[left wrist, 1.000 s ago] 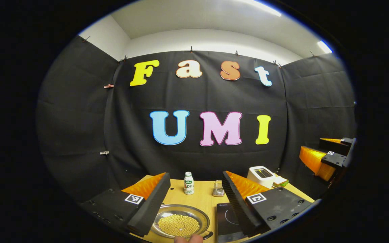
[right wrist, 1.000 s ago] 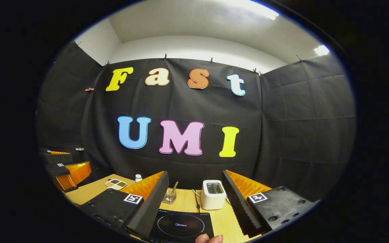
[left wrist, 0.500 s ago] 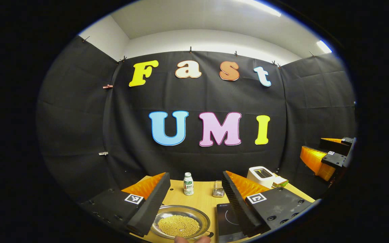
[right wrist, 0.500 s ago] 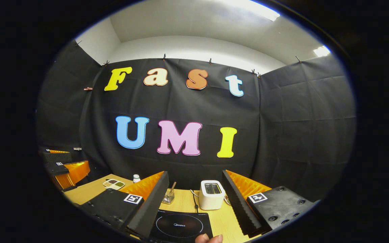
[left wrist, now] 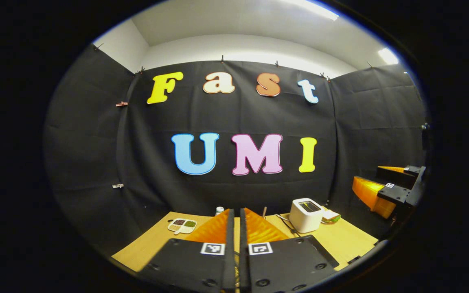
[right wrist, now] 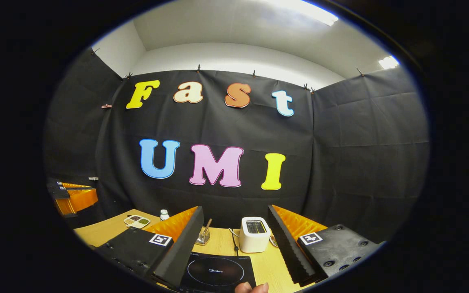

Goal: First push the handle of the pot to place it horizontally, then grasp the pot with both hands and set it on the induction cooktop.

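In your left gripper view, your left gripper [left wrist: 235, 228] has its two fingers pressed together with only a thin slit between them — clenched on nothing you can see. It hangs above the pale wooden table [left wrist: 149, 244]. Beyond its fingers stand a small white four-compartment dish of grains [left wrist: 182, 225] on the left, the white cap of a small bottle [left wrist: 219, 210] just behind the fingers, and a white boxy toaster [left wrist: 305, 215] on the right with a sandwich [left wrist: 331, 216] just beside it. Your right gripper [left wrist: 385, 191] shows at the far right edge, held high and well apart from the table.

In your right gripper view, your right gripper [right wrist: 234, 228] is released, its fingers spread wide. Between them lies the flat black induction cooktop [right wrist: 217, 272] with a ring on its glass, bare of any pot. Behind it sit a small clear glass holder with a stick in it [right wrist: 204, 236] and the toaster [right wrist: 254, 234]. A fingertip [right wrist: 251, 288] pokes in at the bottom edge. The grain dish [right wrist: 136, 221] and the bottle [right wrist: 163, 214] stand to the left, and your left gripper [right wrist: 71, 197] shows at the left edge.

You cannot tell where the pot is from either view.
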`<state>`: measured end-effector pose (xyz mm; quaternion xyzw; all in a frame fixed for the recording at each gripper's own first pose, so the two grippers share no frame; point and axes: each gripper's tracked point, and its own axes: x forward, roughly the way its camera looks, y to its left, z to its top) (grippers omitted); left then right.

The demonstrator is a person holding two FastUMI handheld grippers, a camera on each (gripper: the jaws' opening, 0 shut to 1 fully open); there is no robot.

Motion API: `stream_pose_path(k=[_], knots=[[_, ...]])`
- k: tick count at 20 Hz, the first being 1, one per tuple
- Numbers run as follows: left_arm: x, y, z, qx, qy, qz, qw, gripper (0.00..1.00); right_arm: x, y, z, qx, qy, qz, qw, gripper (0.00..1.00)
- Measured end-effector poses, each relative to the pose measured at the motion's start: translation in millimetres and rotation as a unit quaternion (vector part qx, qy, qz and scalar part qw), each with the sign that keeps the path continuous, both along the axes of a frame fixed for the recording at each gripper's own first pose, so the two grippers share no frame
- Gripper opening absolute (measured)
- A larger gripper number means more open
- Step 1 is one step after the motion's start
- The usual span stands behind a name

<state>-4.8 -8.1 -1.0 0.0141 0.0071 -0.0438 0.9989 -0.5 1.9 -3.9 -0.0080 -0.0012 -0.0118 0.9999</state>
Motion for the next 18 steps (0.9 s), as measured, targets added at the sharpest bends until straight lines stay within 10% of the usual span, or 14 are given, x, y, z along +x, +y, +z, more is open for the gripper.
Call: stream_pose_path(k=[10,18], knots=[[-11,15,-103,0.018,0.196,-0.066,0.978,0.05,-5,-4,-7,0.0,0.009,0.001,1.0,0.97],[-63,11,-232,-0.009,0.451,-0.154,0.879,0.05,-9,-15,-11,-0.003,0.015,-0.009,1.0,0.97]])
